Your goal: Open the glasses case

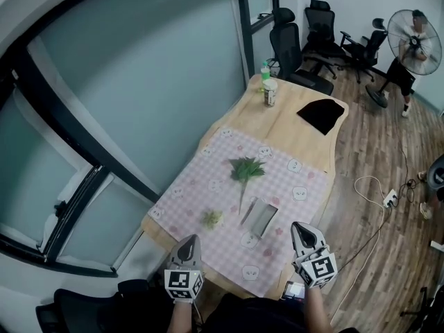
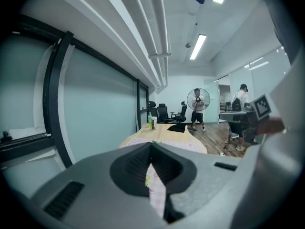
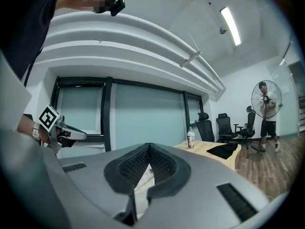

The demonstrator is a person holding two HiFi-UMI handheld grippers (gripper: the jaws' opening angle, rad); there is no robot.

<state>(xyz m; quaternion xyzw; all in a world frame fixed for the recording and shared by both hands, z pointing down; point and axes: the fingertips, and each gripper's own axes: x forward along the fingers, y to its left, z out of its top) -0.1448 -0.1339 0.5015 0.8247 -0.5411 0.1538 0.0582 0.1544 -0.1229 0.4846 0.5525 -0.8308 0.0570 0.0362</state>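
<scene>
A grey glasses case [image 1: 260,218] lies flat on the pink checked tablecloth [image 1: 291,186], near the front of the table; its lid looks down. Both grippers hover over the table's near edge, short of the case and apart from it. My left gripper [image 1: 189,241] is to the case's lower left, its jaws closed tip to tip with nothing between them [image 2: 151,144]. My right gripper [image 1: 298,227] is just right of the case, also shut and empty [image 3: 149,145]. The case does not show in either gripper view.
A green plant sprig [image 1: 245,168] and a small green tuft [image 1: 211,218] lie on the cloth beside the case. A bottle [image 1: 265,70], a cup [image 1: 270,92] and a black cloth [image 1: 321,114] sit at the far end. Office chairs [image 1: 291,47] and a fan [image 1: 414,33] stand beyond.
</scene>
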